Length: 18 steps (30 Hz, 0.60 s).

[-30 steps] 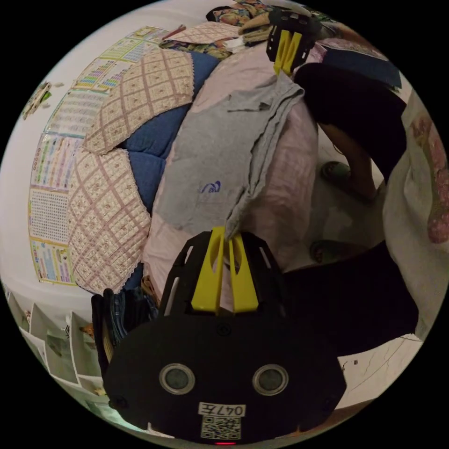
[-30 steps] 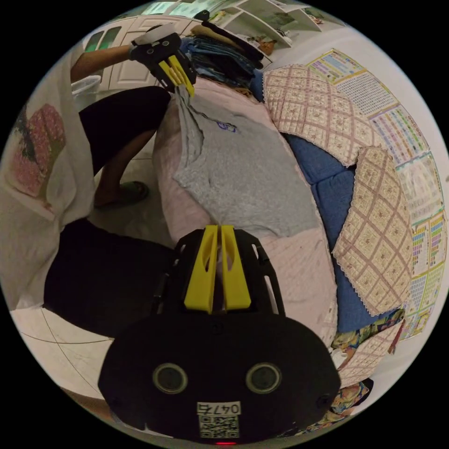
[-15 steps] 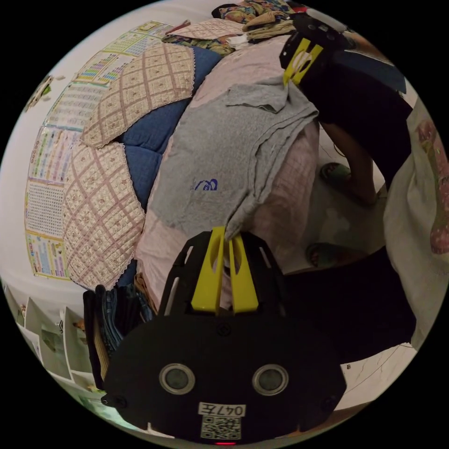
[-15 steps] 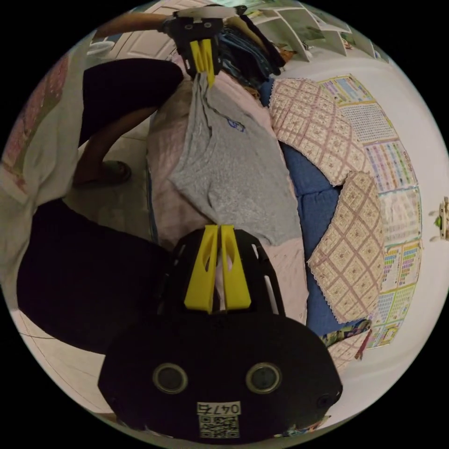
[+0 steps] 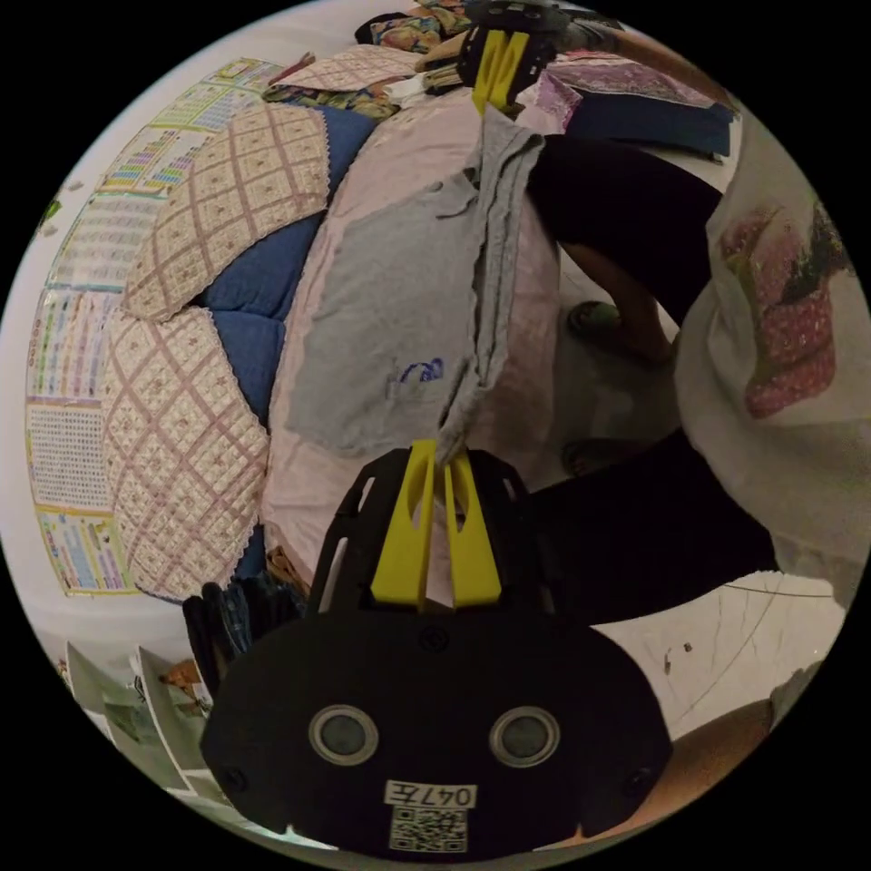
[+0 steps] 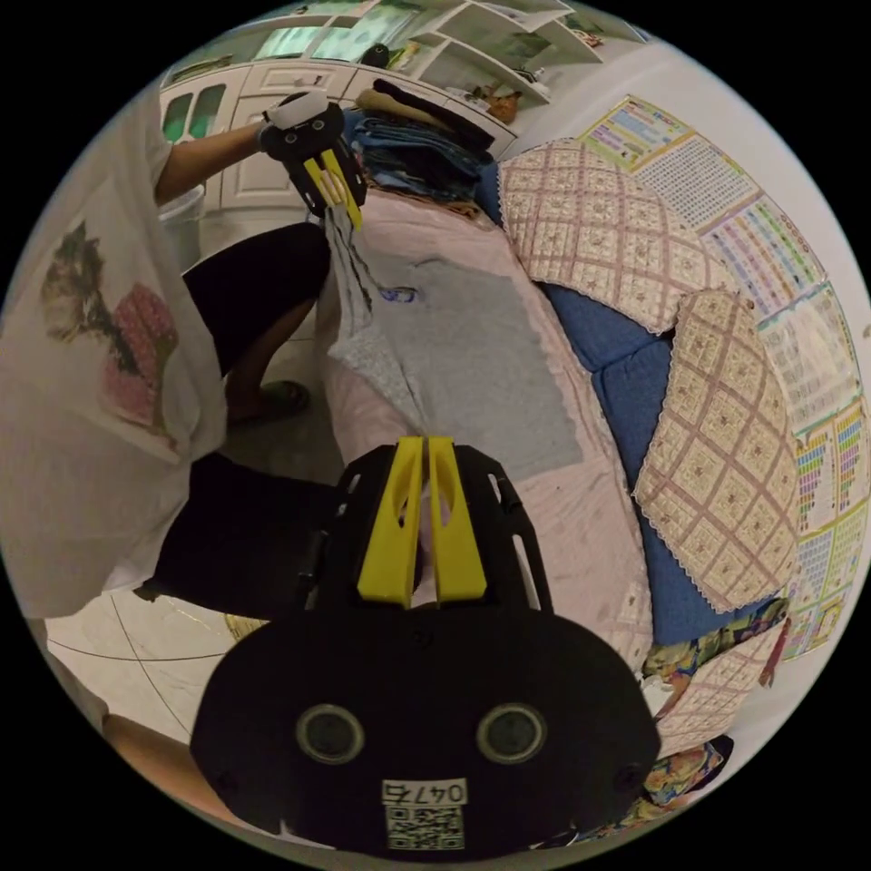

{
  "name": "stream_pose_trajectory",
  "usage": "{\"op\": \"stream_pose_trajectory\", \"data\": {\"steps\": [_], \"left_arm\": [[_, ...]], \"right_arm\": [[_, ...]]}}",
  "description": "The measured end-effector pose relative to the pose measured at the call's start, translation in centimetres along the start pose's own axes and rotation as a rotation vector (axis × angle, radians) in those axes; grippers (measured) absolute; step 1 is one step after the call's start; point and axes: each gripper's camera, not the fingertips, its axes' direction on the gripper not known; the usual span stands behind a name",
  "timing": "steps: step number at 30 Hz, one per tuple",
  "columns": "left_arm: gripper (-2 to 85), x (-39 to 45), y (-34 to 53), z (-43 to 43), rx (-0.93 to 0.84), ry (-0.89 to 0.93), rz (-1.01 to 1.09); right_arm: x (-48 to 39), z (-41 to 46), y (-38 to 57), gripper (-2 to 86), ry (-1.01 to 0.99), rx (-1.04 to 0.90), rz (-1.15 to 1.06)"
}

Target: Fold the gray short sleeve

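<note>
both tools, left and right, pinch the gray shirt; its blue logo unreadable

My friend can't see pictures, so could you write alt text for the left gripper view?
A yellow-jawed left gripper pinches one end of a gray short-sleeve shirt lying on a pink quilted bed cover, while the right gripper pinches the far end, its edge folded over between them.

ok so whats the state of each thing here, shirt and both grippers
gray shirt: lying on the pink cover, its near edge lifted and pulled taut between both grippers
left gripper: fingers shut on one end of that edge
right gripper: fingers shut on the other end
</note>
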Motion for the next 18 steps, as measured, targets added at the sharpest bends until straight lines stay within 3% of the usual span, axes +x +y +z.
{"op": "stream_pose_trajectory", "data": {"steps": [4,11,15,18], "left_arm": [[-0.6,-7.2,-1.2,6.4,0.072,0.091,-0.005],[-0.4,-25.0,-6.6,30.1,0.025,0.583,-0.139],[-0.1,-27.1,-7.9,44.8,-0.087,0.791,-0.208],[1.0,-26.3,-7.2,51.1,-0.073,0.858,-0.247]], "right_arm": [[10.7,4.4,-0.6,-0.2,-0.042,0.011,0.074],[32.3,19.5,-0.4,-0.2,-0.411,-0.048,0.272],[37.8,27.7,0.8,-0.2,-0.545,-0.092,0.355],[39.7,32.5,2.1,-0.1,-0.58,-0.111,0.376]]}}
